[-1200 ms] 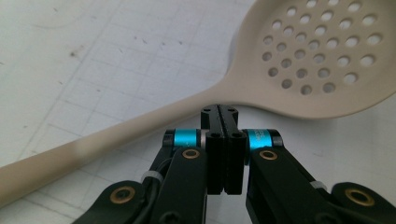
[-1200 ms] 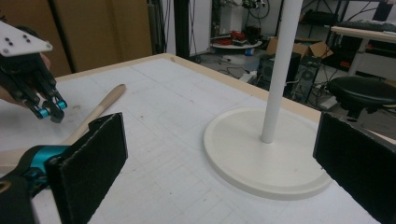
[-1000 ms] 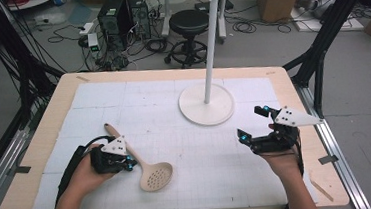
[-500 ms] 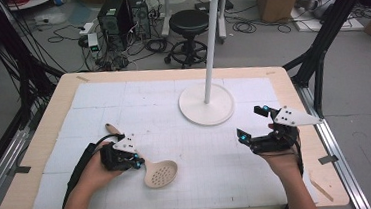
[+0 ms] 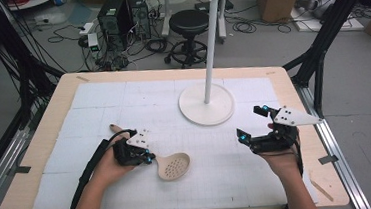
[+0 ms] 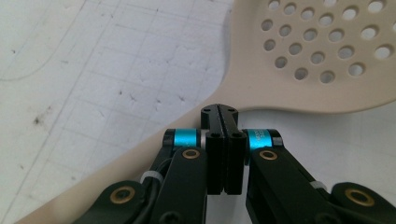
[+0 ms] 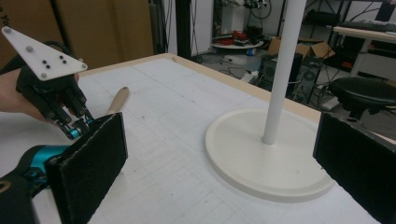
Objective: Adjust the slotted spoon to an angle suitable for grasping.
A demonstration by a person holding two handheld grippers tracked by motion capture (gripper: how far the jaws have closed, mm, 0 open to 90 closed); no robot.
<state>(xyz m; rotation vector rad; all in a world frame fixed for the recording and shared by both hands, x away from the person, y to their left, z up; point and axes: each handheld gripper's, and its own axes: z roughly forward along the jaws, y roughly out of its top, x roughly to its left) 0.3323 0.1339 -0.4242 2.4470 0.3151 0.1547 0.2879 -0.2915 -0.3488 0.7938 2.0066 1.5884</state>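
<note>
Currently we're pinching the slotted spoon [image 5: 171, 166] by its handle with the left gripper [image 5: 147, 159] near the table's [image 5: 50, 135] front edge; right gripper [image 5: 252, 125] idling open. Thin grip, spoon risks twisting out.

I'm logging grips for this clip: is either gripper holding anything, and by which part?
The left gripper is shut on the slotted spoon, jaws pinching the handle's neck just behind the perforated bowl. The right gripper is open and holds nothing.

Even bright overhead light, soft shadows; high view slightly soft; left tongs [image 6: 223, 154] close-up blurred toward 6 o'clock.
</note>
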